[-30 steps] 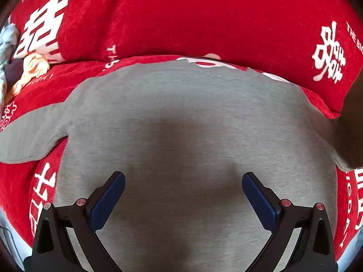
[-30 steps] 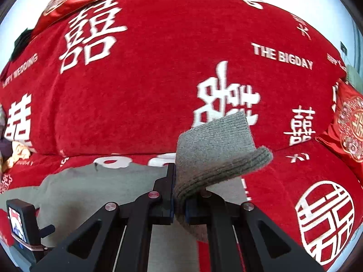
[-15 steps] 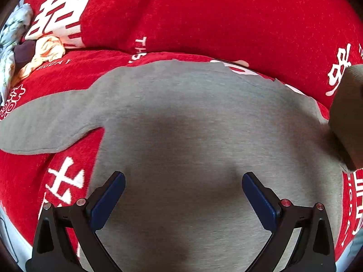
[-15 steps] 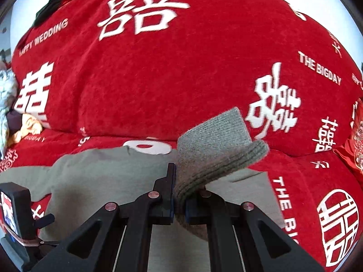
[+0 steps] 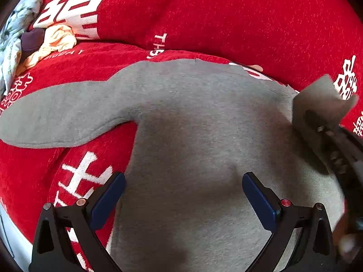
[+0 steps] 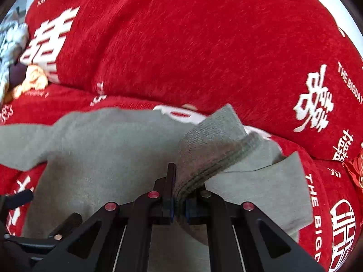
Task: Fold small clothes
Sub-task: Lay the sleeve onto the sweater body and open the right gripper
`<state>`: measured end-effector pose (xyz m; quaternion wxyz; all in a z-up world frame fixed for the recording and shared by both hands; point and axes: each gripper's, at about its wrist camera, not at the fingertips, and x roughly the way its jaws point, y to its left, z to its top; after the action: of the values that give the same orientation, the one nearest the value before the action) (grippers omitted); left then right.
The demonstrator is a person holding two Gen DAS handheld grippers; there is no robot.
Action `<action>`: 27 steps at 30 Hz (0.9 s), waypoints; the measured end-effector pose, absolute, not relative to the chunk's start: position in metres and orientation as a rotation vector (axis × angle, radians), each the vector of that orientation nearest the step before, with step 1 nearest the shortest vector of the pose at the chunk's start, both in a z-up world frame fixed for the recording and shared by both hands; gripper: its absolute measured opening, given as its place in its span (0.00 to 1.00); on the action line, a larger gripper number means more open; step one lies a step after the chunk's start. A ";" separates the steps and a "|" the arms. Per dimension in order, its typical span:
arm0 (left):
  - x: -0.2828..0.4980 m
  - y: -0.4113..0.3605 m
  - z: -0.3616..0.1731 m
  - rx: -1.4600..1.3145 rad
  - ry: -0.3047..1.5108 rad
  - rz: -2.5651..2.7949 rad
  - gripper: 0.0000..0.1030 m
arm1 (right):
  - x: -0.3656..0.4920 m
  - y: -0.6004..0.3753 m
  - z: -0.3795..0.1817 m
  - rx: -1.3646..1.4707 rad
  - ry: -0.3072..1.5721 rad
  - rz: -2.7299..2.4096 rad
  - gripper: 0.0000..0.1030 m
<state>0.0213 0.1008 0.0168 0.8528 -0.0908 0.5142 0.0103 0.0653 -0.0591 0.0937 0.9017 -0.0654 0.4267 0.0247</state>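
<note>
A small grey sweater (image 5: 192,136) lies flat on a red cover, its left sleeve (image 5: 56,115) stretched out to the left. My left gripper (image 5: 183,191) hovers open over the sweater's body, nothing between its blue pads. My right gripper (image 6: 179,204) is shut on the ribbed cuff (image 6: 211,145) of the right sleeve, lifted and carried over the sweater's body (image 6: 109,154). In the left wrist view that cuff (image 5: 317,99) and the right gripper come in from the right edge.
The red cover (image 5: 226,18) with white characters rises into a bulky cushion behind the sweater. A heap of other small clothes (image 5: 34,40) lies at the far left. A red patterned cushion (image 6: 356,170) shows at the right edge.
My right gripper has carried the cuff leftward and down, over the sweater's body. The left gripper has shifted right along the sweater, so more of the left sleeve shows.
</note>
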 end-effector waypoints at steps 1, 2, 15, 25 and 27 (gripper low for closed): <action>0.021 0.104 0.018 -0.199 1.080 0.022 1.00 | 0.066 -0.056 0.091 -0.138 0.888 0.054 0.06; 0.020 0.107 0.019 -0.207 1.076 0.021 1.00 | 0.066 -0.053 0.089 -0.140 0.894 0.057 0.06; 0.013 0.133 0.034 -0.233 1.029 0.050 1.00 | 0.074 -0.018 0.099 -0.080 0.892 0.152 0.06; 0.011 0.140 0.027 -0.209 1.037 0.082 1.00 | 0.079 -0.013 0.076 0.069 0.987 0.309 0.11; 0.011 0.140 0.028 -0.209 1.039 0.084 1.00 | 0.080 -0.012 0.074 0.094 1.002 0.348 0.12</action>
<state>0.0108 0.1399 0.0277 0.8620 -0.0999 0.4953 0.0401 0.0801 -0.0120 0.0744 0.8616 0.0447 0.4775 0.1660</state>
